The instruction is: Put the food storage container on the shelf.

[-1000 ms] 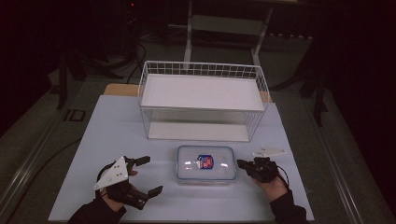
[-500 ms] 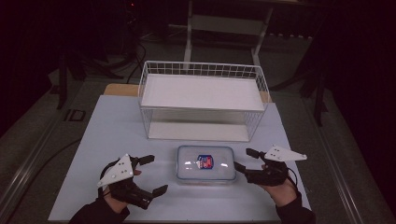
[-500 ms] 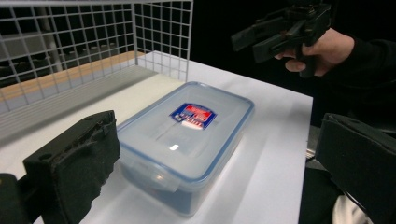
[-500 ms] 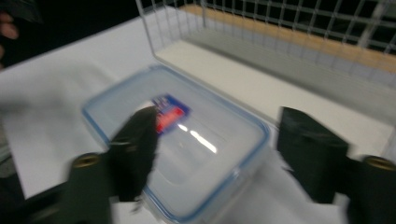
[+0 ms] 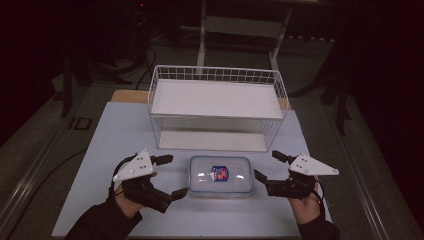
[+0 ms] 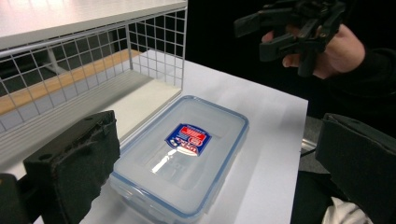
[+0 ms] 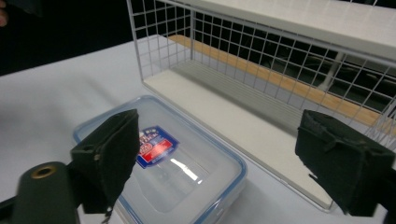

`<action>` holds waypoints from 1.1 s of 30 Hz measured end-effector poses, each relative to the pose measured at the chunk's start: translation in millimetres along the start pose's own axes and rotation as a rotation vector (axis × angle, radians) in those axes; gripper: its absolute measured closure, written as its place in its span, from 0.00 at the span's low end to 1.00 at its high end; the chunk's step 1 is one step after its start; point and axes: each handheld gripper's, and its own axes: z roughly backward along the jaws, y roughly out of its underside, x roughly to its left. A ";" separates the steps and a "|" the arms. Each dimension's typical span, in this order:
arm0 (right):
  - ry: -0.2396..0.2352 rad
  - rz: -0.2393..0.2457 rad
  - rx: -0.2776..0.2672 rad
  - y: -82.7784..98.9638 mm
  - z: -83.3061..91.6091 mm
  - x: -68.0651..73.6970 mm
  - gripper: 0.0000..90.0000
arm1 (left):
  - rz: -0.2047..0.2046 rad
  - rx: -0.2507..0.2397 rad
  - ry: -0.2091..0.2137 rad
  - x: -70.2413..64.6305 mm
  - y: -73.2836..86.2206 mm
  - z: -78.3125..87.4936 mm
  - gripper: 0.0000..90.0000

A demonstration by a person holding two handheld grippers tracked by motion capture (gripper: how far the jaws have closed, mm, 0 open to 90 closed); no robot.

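A clear plastic container (image 5: 220, 175) with a blue-rimmed lid and a red and blue label lies flat on the white table, just in front of the wire rack. My left gripper (image 5: 171, 176) stands open at the container's left end, its jaws spread to either side of that end. My right gripper (image 5: 270, 166) is open at the right end, a little apart from it. In the left gripper view the container (image 6: 182, 154) lies between my wide-open jaws, and the right gripper (image 6: 289, 28) hangs beyond it. In the right gripper view the container (image 7: 163, 163) sits low between the open jaws.
A white wire rack (image 5: 217, 97) with a flat upper shelf and a lower board stands right behind the container; its mesh wall (image 6: 93, 46) and lower board (image 7: 261, 121) are close. The table (image 5: 115, 130) ends just in front of both hands.
Both grippers have moved inward toward the container's ends. The right gripper has turned so that its grey plate faces up.
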 end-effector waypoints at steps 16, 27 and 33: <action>-0.002 -0.047 0.006 6.9 5.0 1.0 0.13 | 0.371 0.115 -0.014 55.8 22.2 -48.6 0.00; -0.001 -0.105 0.043 13.9 -5.6 2.6 0.11 | 0.700 0.273 0.057 82.3 60.5 -80.9 0.00; -0.011 -0.120 0.062 17.4 -8.4 2.2 0.11 | 0.813 0.337 0.087 89.7 75.1 -89.9 0.00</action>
